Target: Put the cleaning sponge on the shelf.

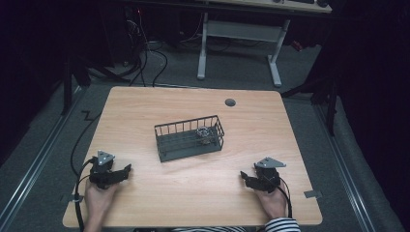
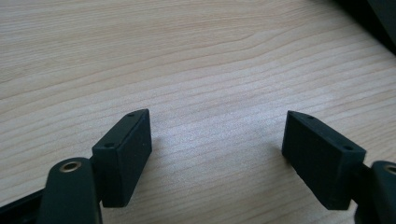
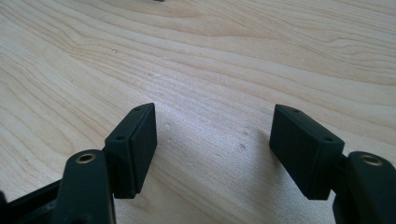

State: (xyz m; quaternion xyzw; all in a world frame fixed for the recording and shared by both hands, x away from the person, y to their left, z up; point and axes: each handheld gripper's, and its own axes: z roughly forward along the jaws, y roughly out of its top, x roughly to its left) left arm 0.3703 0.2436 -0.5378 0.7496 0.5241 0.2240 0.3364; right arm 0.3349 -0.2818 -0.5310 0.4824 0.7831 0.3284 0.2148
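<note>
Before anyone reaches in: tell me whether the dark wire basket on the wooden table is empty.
No. In the high view, the dark wire basket holds a small dark and light object near its right end.

Dim room, grey carpet floor (image 1: 232,67), white-legged desk (image 1: 239,36) behind.

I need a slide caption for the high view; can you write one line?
Two hand-held tools, left tool and right tool, rest open on the wooden table either side of a dark wire basket.
</note>
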